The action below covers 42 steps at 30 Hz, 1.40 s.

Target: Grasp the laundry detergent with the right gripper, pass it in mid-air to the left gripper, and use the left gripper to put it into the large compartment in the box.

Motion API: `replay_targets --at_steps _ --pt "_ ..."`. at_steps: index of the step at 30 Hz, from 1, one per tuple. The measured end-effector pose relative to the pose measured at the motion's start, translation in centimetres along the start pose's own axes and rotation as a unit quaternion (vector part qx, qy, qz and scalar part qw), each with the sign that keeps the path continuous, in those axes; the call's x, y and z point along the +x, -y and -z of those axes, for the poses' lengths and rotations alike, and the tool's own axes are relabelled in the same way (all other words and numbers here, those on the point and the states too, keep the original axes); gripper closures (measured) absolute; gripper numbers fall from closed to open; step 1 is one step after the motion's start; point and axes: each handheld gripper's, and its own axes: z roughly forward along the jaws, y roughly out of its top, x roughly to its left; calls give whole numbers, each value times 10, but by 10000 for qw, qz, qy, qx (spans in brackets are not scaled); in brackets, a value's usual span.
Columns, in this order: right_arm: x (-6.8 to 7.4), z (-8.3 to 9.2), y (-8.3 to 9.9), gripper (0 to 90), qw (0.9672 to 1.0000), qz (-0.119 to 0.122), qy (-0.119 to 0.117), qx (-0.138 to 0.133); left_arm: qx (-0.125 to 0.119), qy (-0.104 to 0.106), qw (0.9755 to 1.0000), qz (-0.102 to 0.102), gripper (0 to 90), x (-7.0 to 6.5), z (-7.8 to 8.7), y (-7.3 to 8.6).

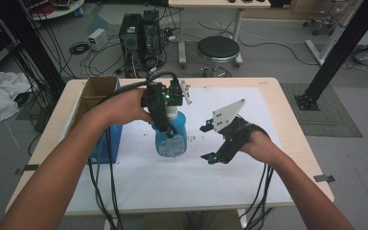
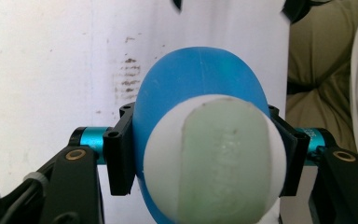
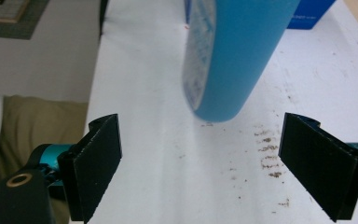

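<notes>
A blue spray bottle (image 1: 171,140) with a white cap is over the middle of the white sheet (image 1: 139,182). My left gripper (image 1: 170,125) comes from above and is shut on it near the neck. In the left gripper view the black pads (image 2: 120,154) press both sides of the blue bottle (image 2: 200,79) just under its white cap. My right gripper (image 1: 208,143) is to the right of the bottle, apart from it, open and holding nothing. In the right gripper view its jaws (image 3: 214,163) stand wide, and the bottle's lower end (image 3: 228,56) hangs tilted ahead of them, seemingly just off the sheet.
An open cardboard box (image 1: 98,91) and a blue box (image 1: 106,143) stand at the table's left edge. Brown specks mark the sheet (image 3: 270,154) near the bottle. Beyond the far table edge are a black stool (image 1: 218,48), computer towers (image 1: 139,33) and floor cables.
</notes>
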Motion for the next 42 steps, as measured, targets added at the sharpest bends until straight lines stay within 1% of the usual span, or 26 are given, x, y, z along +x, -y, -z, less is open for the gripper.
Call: replay_targets --at_steps 2,4,6,7,8,9,11,13,15,16,17,18,21,22,23,25,27,28,29,30,32,33,35,37,39,42 --pt "-2 5 1 124 9998 -180 48 102 18 -63 10000 63 378 3 0 2" --pt "-3 8 3 123 9993 -276 86 245 32 -108 9998 147 378 6 1 4" --pt "-2 10 5 123 9984 -339 61 451 24 -134 9997 216 378 7 1 6" --pt "-2 12 7 109 9977 -308 62 597 26 -150 9996 249 378 9 2 7" --pt "-2 13 8 16 9970 -340 63 692 26 -166 9995 279 378 10 2 7" --pt "-3 14 10 5 9958 -461 51 794 37 -183 9993 312 378 11 2 8" --pt "-4 20 14 6 9945 -571 69 876 44 -230 9990 378 379 12 3 8" --pt "-3 27 18 6 9942 -648 127 848 50 -268 9986 453 378 14 5 9" --pt "-2 34 21 6 9935 -678 199 887 49 -318 9981 524 378 16 8 9" --pt "-2 37 23 7 9928 -685 166 966 46 -356 9977 575 378 16 10 9" --pt "-2 41 26 7 9921 -673 181 1045 52 -400 9974 603 378 17 12 9" --pt "-1 44 28 7 9912 -687 257 1102 63 -438 9969 645 378 17 15 9" --pt "-4 53 35 8 9845 -816 498 1469 17 -555 9952 810 378 19 23 9" --pt "-4 56 37 8 9815 -868 579 1607 -1 -598 9940 920 378 20 27 9" --pt "-5 59 38 8 9788 -889 608 1739 -6 -641 9928 1009 378 21 30 9" --pt "-6 65 42 10 9739 -879 602 2004 -4 -726 9901 1199 378 23 38 10" --pt "-7 71 45 10 9690 -854 631 2232 2 -778 9862 1459 379 26 45 11" --pt "-8 74 46 10 9671 -848 639 2312 -3 -817 9836 1606 379 27 49 11" --pt "-9 78 47 10 9659 -869 653 2349 -2 -862 9813 1724 379 28 53 12" --pt "-10 81 49 10 9659 -868 667 2347 -1 -918 9790 1822 378 29 56 12" --pt "-12 86 50 10 9660 -892 690 2325 -20 -995 9758 1950 379 30 61 13" --pt "-13 88 50 10 9664 -903 713 2300 -10 -1005 9755 1958 379 31 65 14" --pt "-13 92 51 10 9668 -932 709 2271 -20 -1000 9729 2084 378 32 71 16" --pt "-14 95 52 10 9681 -885 687 2242 -29 -995 9708 2182 379 33 79 20" --pt "-15 98 53 10 9687 -912 701 2200 -54 -1036 9697 2210 378 33 88 23" --pt "-16 101 55 10 9692 -903 685 2186 -128 -1133 9661 2317 379 33 103 29"
